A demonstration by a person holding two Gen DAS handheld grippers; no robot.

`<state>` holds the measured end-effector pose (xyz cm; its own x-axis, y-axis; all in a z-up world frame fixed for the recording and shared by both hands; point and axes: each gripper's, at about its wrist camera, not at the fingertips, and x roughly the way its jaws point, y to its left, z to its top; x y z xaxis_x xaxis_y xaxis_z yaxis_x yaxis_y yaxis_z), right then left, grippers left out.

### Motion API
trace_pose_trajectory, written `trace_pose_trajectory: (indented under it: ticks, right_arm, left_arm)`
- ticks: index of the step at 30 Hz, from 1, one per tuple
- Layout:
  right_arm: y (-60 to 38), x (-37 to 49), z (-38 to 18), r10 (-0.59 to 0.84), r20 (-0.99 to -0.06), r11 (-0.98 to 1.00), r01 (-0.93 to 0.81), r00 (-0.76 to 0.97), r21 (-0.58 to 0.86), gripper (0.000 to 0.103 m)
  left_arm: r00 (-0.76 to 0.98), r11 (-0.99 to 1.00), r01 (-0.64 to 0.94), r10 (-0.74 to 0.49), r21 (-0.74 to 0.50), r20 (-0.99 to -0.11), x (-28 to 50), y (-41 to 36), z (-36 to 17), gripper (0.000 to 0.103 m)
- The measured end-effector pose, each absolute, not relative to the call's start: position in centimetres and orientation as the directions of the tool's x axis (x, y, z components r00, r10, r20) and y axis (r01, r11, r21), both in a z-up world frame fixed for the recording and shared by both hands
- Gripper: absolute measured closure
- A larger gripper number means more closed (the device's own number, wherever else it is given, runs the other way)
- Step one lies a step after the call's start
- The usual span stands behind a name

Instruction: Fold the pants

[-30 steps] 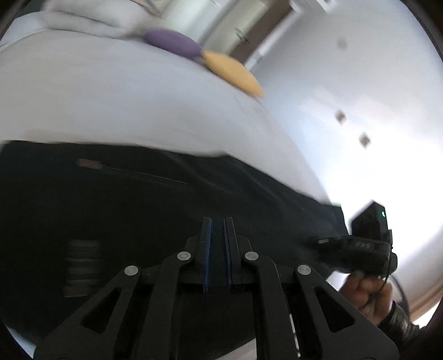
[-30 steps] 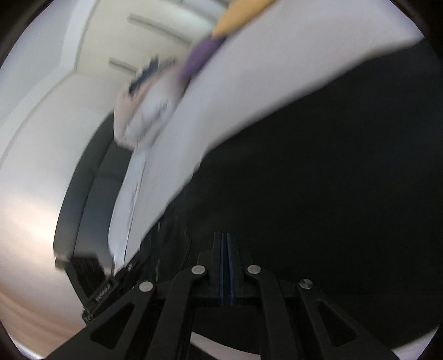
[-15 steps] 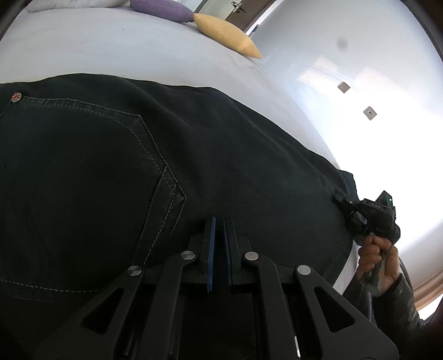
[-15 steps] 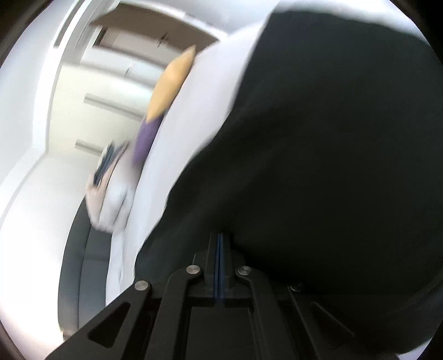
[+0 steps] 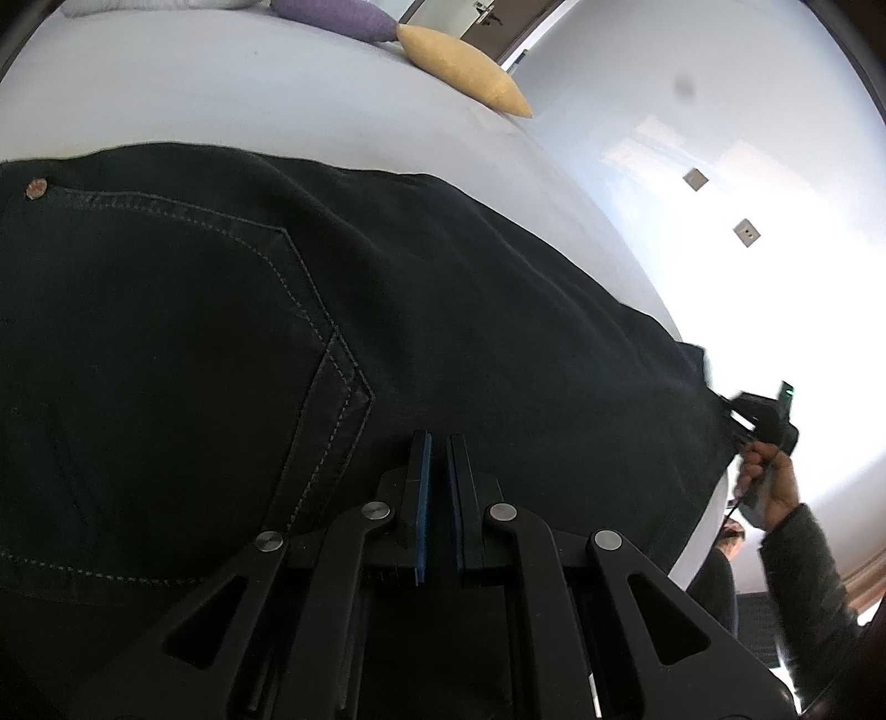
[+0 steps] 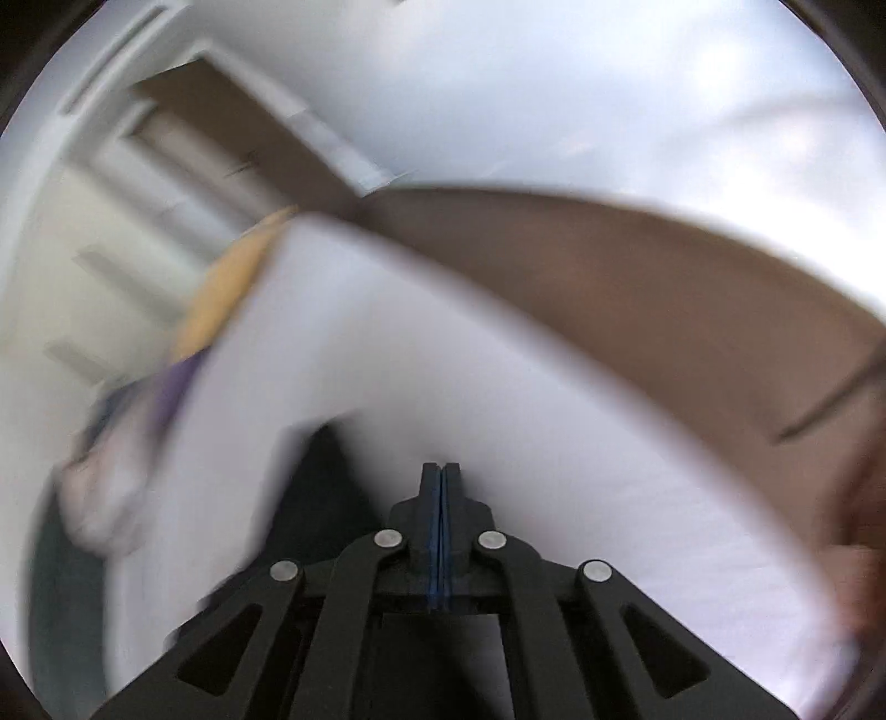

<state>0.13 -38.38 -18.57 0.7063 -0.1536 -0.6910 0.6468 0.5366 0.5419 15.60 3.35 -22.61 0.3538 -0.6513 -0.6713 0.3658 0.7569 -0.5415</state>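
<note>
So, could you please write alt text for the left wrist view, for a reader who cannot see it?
Dark pants, back pocket up, lie spread across a white bed, with the left hand-held gripper low over them, its jaws nearly closed and empty. At the far right edge, a hand holds the other gripper; yellow and purple cushions lie beyond.

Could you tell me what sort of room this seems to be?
Most likely a bedroom: the dark pants lie on a white-sheeted bed with a yellow pillow and purple pillow, and a door behind.

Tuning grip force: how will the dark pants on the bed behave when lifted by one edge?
The pants look like denim with stitched seams: probably floppy, draping. Likely heavyish. Spread wide over the bed, they would probably drag.
</note>
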Motion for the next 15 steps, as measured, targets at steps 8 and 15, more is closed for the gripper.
trace_pose_trajectory:
  ticks: [8,15]
  right_arm:
    - [-33.7,-6.9,-14.4,-0.005,-0.492,0.582,0.403,0.871,0.706,0.05]
    - [-33.5,-9.1,-17.5,-0.034,-0.484,0.426,0.451,0.874,0.785,0.052]
  left_arm:
    - [0.379,0.786,0.343,-0.617,-0.515,-0.69,15.6,3.3,-22.0,0.095]
    - [0.388,0.812,0.35,-0.58,-0.467,-0.716,14.8,3.4,-18.7,0.095]
